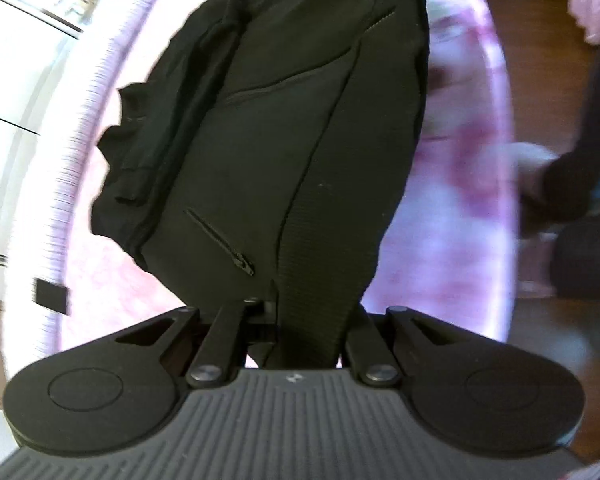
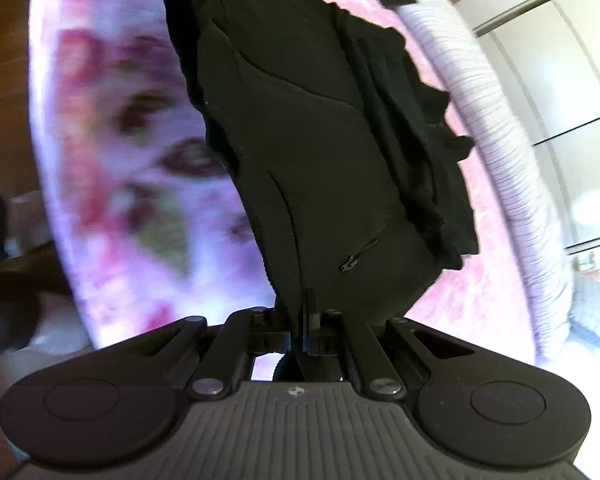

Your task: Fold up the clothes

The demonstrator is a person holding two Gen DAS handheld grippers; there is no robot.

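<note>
- Both grippers are clamped on the black garment [image 1: 284, 128]: left gripper [image 1: 300, 320] and right gripper [image 2: 300, 320] each pinch its ribbed edge.
- It is held hanging over the pink bedspread [image 1: 440, 240].
- Judged step: lifting to fold; next, it needs laying flat, corners matched.

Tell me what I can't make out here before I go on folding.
- Black garment: top cut off by the frame edge, both views.
- Left gripper jaws: buried in cloth.
- Bedspread print: motion-blurred, both views.
- Dark shapes at left-wrist view's right edge: blurred, unidentifiable.
</note>
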